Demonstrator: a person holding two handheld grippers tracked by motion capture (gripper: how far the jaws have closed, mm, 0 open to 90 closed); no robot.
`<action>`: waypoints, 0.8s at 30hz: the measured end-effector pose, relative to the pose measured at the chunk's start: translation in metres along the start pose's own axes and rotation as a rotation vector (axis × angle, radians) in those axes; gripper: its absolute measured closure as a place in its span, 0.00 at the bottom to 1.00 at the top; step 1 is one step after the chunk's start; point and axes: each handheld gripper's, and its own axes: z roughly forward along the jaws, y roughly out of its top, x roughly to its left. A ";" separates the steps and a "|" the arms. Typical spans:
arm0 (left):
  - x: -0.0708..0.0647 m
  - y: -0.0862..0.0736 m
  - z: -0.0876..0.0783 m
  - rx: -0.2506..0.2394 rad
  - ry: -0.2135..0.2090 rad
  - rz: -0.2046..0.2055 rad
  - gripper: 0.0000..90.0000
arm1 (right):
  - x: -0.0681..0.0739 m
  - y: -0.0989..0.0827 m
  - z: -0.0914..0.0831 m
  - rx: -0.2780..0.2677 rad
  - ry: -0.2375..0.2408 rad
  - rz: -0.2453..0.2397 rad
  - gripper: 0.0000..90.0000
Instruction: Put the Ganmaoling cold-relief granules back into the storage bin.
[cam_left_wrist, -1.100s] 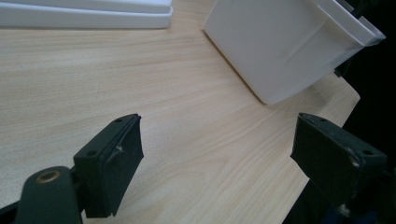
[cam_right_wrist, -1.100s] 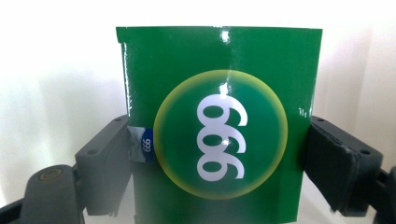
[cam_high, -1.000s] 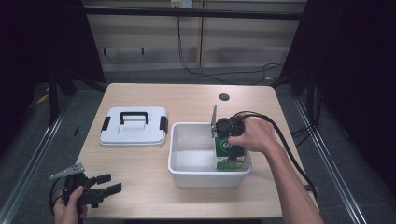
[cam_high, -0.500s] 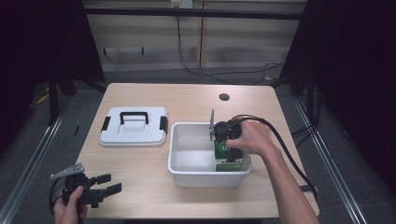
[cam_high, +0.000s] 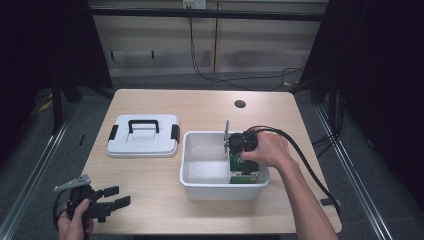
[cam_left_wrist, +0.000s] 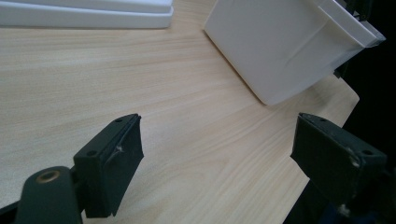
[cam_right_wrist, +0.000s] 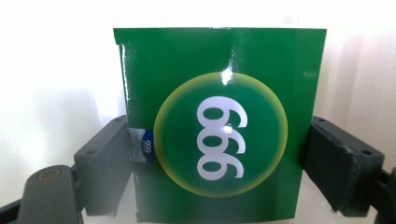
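right gripper (cam_right_wrist: 219, 168) pinching green box (cam_right_wrist: 219, 121) low inside white bin (cam_high: 200, 172) to set it down | left gripper (cam_left_wrist: 229, 158) jaws spread, parked clear | lid (cam_high: 142, 136) off for access

green box (cam_right_wrist: 219, 126), "999" twice, sideways
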 end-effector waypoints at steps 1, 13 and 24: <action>0.000 0.000 0.000 0.001 0.000 0.001 0.18 | 0.000 0.000 0.000 -0.002 0.003 0.010 0.17; 0.000 0.000 0.001 0.001 -0.005 -0.007 0.18 | 0.001 0.000 0.002 -0.004 0.001 -0.001 0.15; 0.000 0.000 0.000 0.001 0.000 -0.001 0.18 | 0.004 -0.004 0.001 -0.031 -0.023 -0.019 0.13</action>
